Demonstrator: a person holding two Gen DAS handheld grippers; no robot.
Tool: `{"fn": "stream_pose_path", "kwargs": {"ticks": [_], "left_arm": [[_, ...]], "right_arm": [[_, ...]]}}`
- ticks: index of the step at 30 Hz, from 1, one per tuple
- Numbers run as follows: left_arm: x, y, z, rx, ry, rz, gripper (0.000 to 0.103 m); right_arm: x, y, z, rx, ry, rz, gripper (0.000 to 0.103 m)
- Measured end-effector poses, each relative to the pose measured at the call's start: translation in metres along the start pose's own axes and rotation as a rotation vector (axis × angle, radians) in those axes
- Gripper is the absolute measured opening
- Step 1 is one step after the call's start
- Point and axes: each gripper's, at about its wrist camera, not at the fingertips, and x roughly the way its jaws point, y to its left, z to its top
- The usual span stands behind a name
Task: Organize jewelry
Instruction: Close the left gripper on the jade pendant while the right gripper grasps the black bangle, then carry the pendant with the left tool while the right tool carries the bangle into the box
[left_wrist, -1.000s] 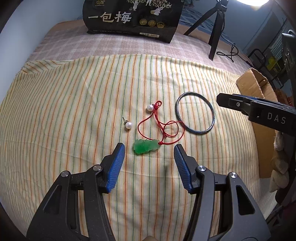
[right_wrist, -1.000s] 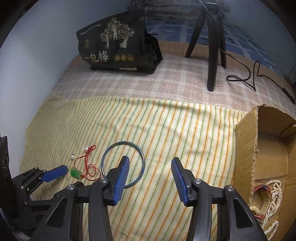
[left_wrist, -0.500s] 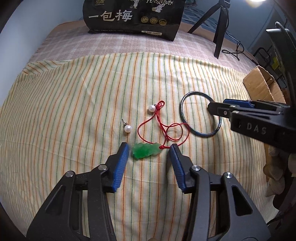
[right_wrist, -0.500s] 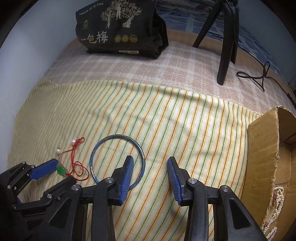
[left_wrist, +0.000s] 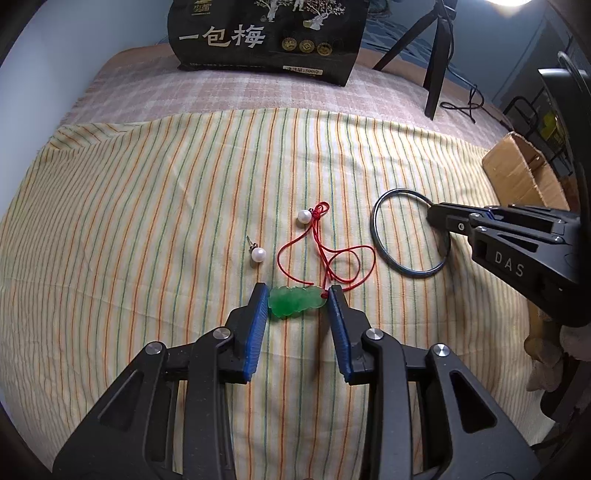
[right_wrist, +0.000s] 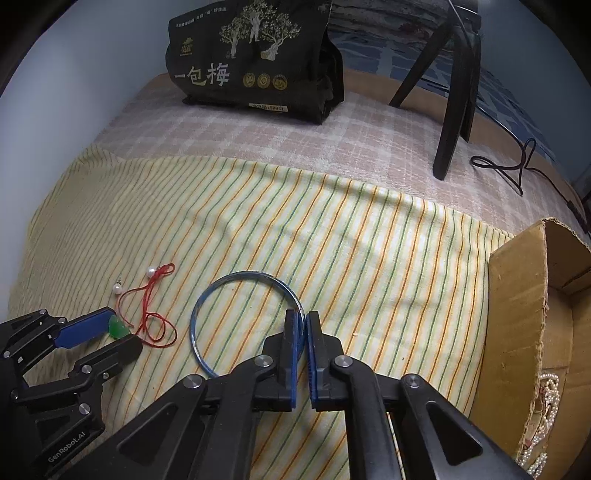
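A green jade pendant (left_wrist: 295, 301) on a red cord (left_wrist: 325, 243) lies on the striped cloth. My left gripper (left_wrist: 297, 301) has closed onto it, both blue pads touching its ends; it also shows in the right wrist view (right_wrist: 99, 332), where the pendant (right_wrist: 117, 326) peeks out. A thin dark blue bangle (left_wrist: 410, 232) lies to the right. My right gripper (right_wrist: 302, 321) is shut on the bangle's (right_wrist: 236, 280) rim. A pearl stud earring (left_wrist: 258, 254) and a pearl (left_wrist: 304, 216) at the cord's knot lie nearby.
A cardboard box (right_wrist: 517, 314) with pearl strands (right_wrist: 546, 398) inside stands at the right. A black snack bag (right_wrist: 251, 62) and a tripod (right_wrist: 454, 92) stand at the back on a checked blanket. A cable (right_wrist: 506, 166) lies beside the tripod.
My left gripper moved forward and closed around the green pendant. My right gripper moved to the bangle's rim and closed on it.
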Motion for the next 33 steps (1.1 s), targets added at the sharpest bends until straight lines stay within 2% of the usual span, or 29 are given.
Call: {"fn": "stream_pose_path", "kwargs": {"ticks": [11, 22, 33], "left_arm": [[-0.040, -0.003, -0.003, -0.010, -0.057, -0.060, 0.032], [-0.098, -0.023, 0.000, 0.003, -0.155, -0.115, 0.032], [-0.131, -0.048, -0.001, 0.038, -0.216, -0.167, 0.032]], "right_arm": [[-0.031, -0.006, 0.002, 0.011, -0.059, 0.020, 0.001], [-0.087, -0.007, -0.005, 0.005, -0.143, 0.017, 0.001], [-0.140, -0.023, -0.019, 0.025, -0.224, 0.010, 0.001]]}}
